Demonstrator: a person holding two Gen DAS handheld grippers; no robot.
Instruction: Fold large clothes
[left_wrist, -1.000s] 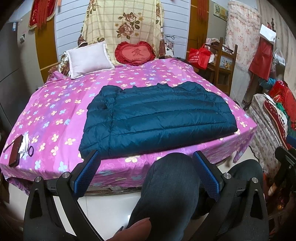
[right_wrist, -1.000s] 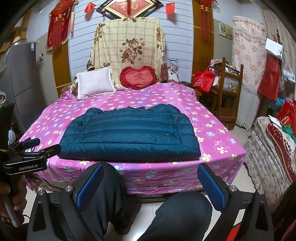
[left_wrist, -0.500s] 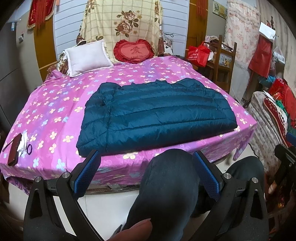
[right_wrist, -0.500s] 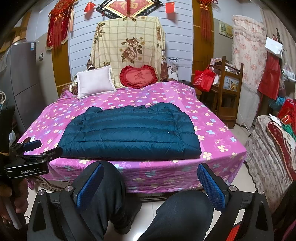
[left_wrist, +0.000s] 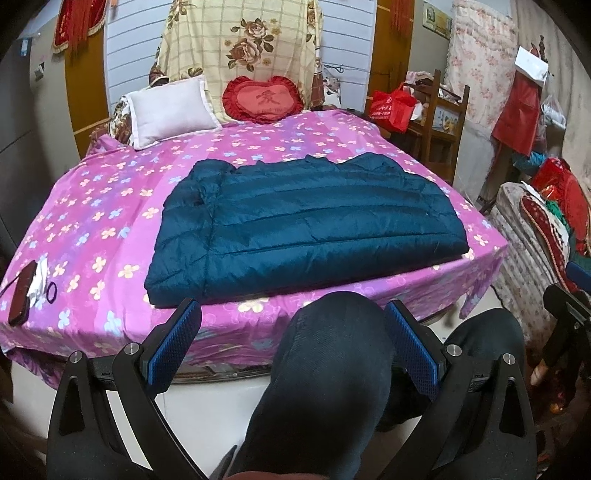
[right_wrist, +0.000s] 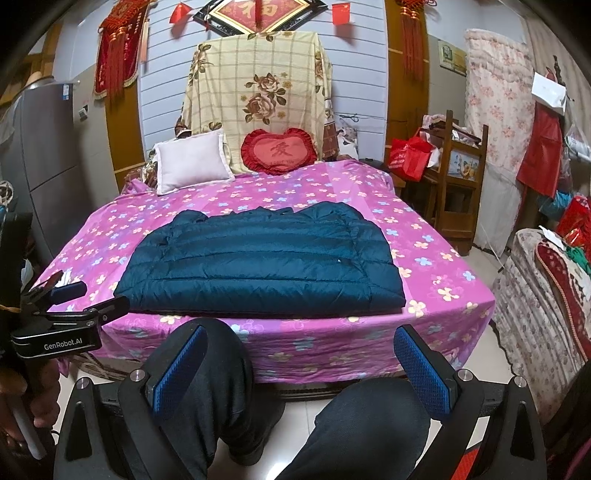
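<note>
A wide bed (left_wrist: 110, 206) covered in a bright magenta sheet printed with small white, yellow and blue flowers fills the middle of the room. A dark teal quilted puffer jacket (left_wrist: 306, 225) lies flat across its near half, its lower edge close to the foot of the bed. At the head, a pale pinkish-white rectangular pillow (left_wrist: 171, 107) leans upright, and just beside it stands a red heart-shaped frilled cushion (left_wrist: 264, 99) with a character stitched on it. Near the left front corner rest a dark reddish phone-like slab (left_wrist: 22, 293), some crumpled white paper (left_wrist: 38, 282) touching it, and a thin dark hair-tie ring (left_wrist: 51, 291).
</note>
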